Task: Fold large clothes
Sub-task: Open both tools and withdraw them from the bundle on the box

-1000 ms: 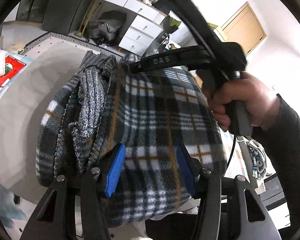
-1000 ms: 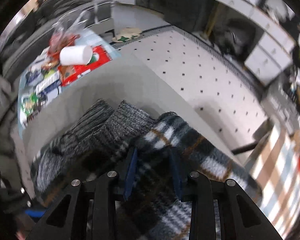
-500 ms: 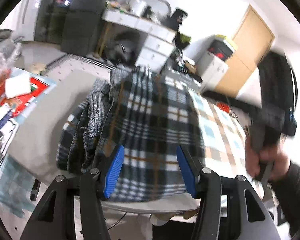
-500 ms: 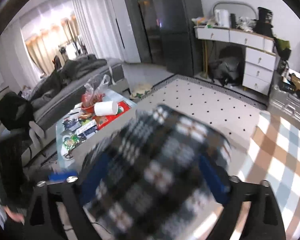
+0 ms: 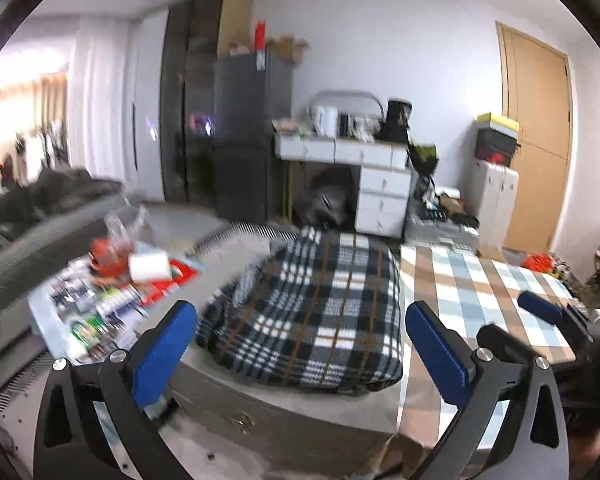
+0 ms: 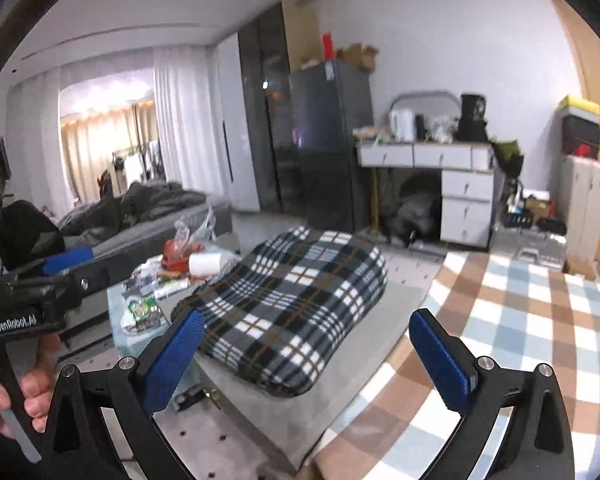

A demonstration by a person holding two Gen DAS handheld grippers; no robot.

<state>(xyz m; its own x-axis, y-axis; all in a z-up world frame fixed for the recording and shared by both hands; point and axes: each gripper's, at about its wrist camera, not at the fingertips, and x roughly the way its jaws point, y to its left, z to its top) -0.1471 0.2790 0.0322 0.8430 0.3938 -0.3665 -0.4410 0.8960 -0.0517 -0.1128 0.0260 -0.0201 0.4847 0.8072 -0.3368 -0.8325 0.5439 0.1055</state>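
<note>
I have pulled both grippers back, and the left gripper point(image 5: 300, 344) and right gripper point(image 6: 306, 346) now have their fingers released, empty. The folded garment point(image 6: 288, 304) lies near the front edge of the table point(image 5: 284, 412), so folding looks finished.

You have let go of the plaid garment point(image 5: 316, 312): your left gripper point(image 5: 300, 344) and right gripper point(image 6: 306, 350) now stand wide apart and pulled back from it. It now lies folded on the grey table point(image 5: 284, 412), toward 12 o'clock of both.
</note>
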